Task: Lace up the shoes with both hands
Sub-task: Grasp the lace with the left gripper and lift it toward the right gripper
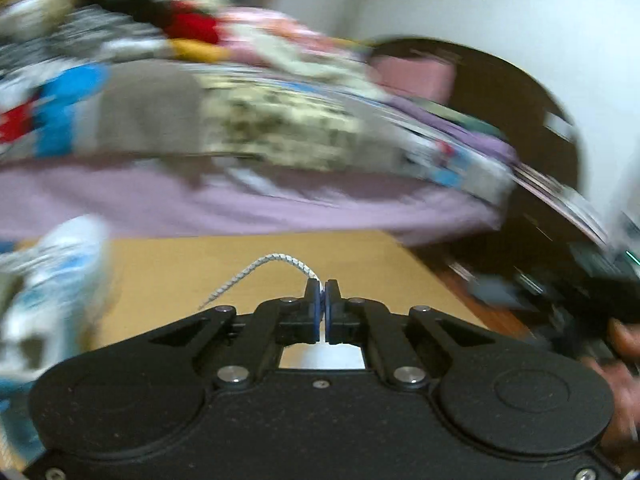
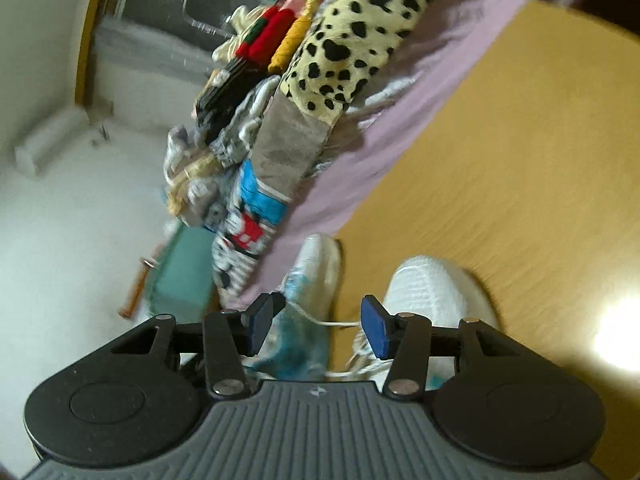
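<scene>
Pinching the lace (image 1: 256,266) at its end, our left gripper (image 1: 322,286) is clenched tight, the cord arcing away toward eight o'clock, where a shoe (image 1: 52,276) blurs past on the floor (image 1: 208,264). Our right gripper (image 2: 320,320) hangs released, jaws wide, above two white shoes: one (image 2: 316,268) at twelve o'clock, the other (image 2: 436,292) at one. A slack strand (image 2: 340,324) crosses its gap from nine to three, so we judge the right hand nearer for the next grab.
</scene>
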`<action>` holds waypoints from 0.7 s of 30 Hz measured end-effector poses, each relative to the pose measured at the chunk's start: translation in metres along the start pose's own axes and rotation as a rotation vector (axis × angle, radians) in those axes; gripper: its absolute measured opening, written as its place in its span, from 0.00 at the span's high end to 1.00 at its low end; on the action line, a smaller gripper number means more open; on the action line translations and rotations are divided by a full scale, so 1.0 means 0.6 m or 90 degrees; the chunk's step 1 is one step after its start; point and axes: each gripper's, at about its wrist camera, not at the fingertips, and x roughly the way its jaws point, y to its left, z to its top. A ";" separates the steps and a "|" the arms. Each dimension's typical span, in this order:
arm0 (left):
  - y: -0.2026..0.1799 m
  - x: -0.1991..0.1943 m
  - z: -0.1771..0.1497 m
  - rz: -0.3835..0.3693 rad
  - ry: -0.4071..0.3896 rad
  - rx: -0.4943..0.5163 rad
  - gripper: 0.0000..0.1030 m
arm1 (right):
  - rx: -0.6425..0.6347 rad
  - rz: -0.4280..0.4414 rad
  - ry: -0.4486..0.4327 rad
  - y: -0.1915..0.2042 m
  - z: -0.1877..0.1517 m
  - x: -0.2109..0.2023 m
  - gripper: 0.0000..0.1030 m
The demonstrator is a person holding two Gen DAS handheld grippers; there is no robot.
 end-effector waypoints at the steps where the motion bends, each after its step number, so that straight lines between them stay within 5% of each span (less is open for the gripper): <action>1: -0.018 0.005 -0.003 -0.034 0.005 0.029 1.00 | 0.029 0.021 0.002 -0.008 -0.001 0.001 0.51; 5: -0.069 0.023 -0.013 -0.133 0.043 0.123 1.00 | 0.113 0.058 -0.009 -0.034 -0.006 0.004 0.51; 10: -0.094 0.025 -0.028 -0.194 0.073 0.181 1.00 | 0.184 0.080 -0.015 -0.059 -0.014 0.008 0.52; 13: -0.093 0.018 -0.034 -0.207 0.088 0.195 1.00 | 0.182 0.082 -0.026 -0.063 -0.017 0.005 0.77; 21: -0.081 -0.007 -0.039 -0.187 0.104 0.216 1.00 | 0.147 0.072 -0.079 -0.061 -0.009 -0.010 0.94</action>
